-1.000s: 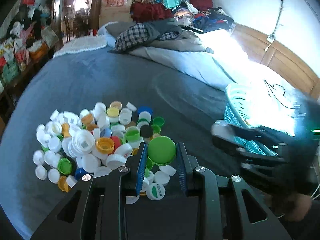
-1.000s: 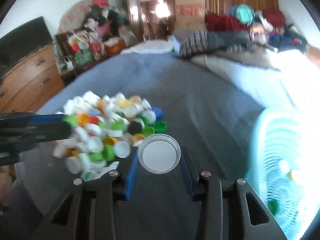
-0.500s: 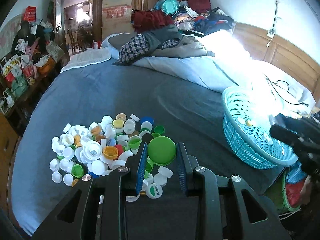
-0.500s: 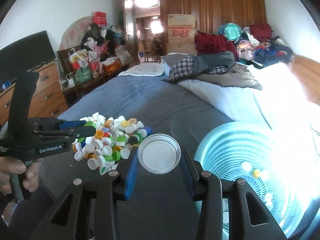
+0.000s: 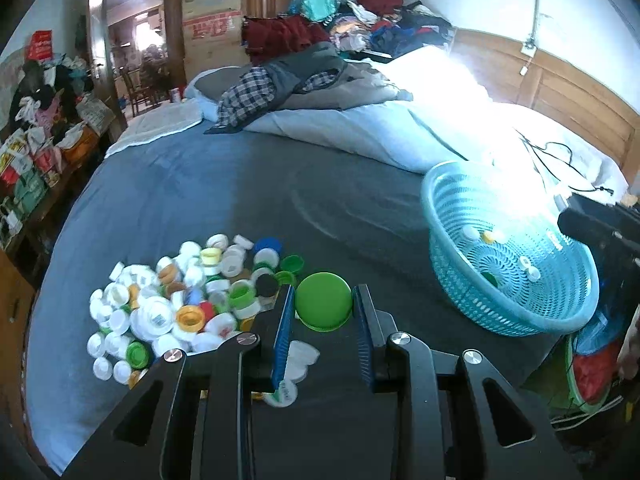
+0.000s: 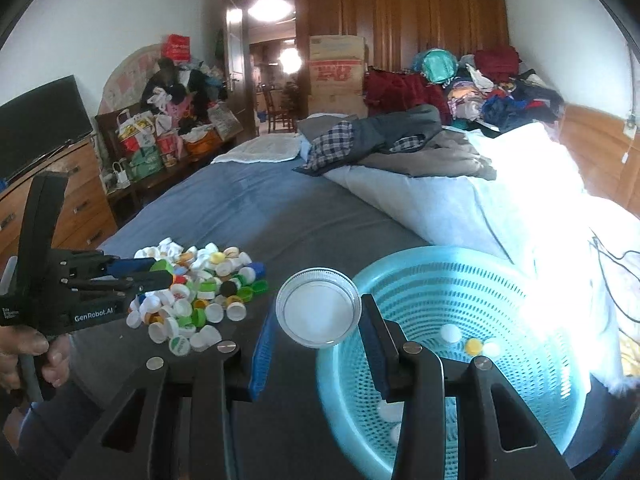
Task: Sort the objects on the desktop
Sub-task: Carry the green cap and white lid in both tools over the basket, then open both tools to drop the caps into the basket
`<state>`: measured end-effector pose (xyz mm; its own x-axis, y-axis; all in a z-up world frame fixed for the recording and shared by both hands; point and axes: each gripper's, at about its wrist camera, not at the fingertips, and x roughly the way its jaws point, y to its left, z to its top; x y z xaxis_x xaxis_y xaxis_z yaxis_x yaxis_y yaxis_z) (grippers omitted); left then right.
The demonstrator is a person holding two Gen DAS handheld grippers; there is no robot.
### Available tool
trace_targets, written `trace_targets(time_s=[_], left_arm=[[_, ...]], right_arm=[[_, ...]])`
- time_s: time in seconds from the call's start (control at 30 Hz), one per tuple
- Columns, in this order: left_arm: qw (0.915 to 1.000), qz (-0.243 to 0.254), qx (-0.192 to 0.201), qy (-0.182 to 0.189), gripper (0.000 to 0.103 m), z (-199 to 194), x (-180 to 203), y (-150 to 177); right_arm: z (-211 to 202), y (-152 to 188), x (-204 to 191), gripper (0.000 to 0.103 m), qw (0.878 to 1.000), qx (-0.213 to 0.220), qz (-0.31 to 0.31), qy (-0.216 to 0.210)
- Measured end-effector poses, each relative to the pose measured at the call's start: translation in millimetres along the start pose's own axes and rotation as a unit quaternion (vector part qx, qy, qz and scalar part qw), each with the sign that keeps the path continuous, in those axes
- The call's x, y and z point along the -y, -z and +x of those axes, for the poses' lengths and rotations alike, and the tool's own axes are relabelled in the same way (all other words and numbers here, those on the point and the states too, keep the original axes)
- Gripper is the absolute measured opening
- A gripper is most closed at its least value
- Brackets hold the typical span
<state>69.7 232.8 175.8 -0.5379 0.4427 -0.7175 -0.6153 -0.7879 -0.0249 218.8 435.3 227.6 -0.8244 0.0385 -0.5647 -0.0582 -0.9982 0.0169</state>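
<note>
A pile of mixed bottle caps point(image 5: 188, 300) lies on the grey bed cover; it also shows in the right wrist view point(image 6: 196, 292). My left gripper point(image 5: 323, 304) is shut on a large green cap point(image 5: 323, 302) and holds it just right of the pile, above the cover. My right gripper point(image 6: 318, 310) is shut on a large white lid point(image 6: 318, 308), raised at the left rim of the turquoise basket point(image 6: 400, 276). The basket point(image 5: 448, 240) holds several small caps. The left gripper also shows at the left of the right wrist view point(image 6: 160, 274).
Folded clothes and a light quilt point(image 5: 360, 128) lie at the far side of the bed. A black cable point(image 5: 552, 156) runs behind the basket. A dresser with a TV point(image 6: 44, 184) stands left of the bed.
My right gripper has carried the white lid right, from beside the pile to the basket's rim. My left gripper has lifted and shifted right with the green cap.
</note>
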Motion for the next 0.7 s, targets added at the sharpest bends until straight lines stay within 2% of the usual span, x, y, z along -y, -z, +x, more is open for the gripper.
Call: trace_targets(time_s=[0.23, 0.5, 0.7], left_arm=[[0.9989, 0.015, -0.008, 0.043, 0.024, 14, 37, -37], [0.9883, 0.042, -0.051, 0.137, 0.025, 48, 105, -92], [0.9825, 0.066, -0.076, 0.157, 0.025, 70, 146, -99]], right_arm=[[-13, -7, 42, 0.044, 1.0, -0.002, 0.013, 0.028], [-23, -5, 97, 0.044, 0.997, -0.016, 0.063, 0.046], [-27, 3, 115, 0.044, 0.995, -0.021, 0.079, 0.054]])
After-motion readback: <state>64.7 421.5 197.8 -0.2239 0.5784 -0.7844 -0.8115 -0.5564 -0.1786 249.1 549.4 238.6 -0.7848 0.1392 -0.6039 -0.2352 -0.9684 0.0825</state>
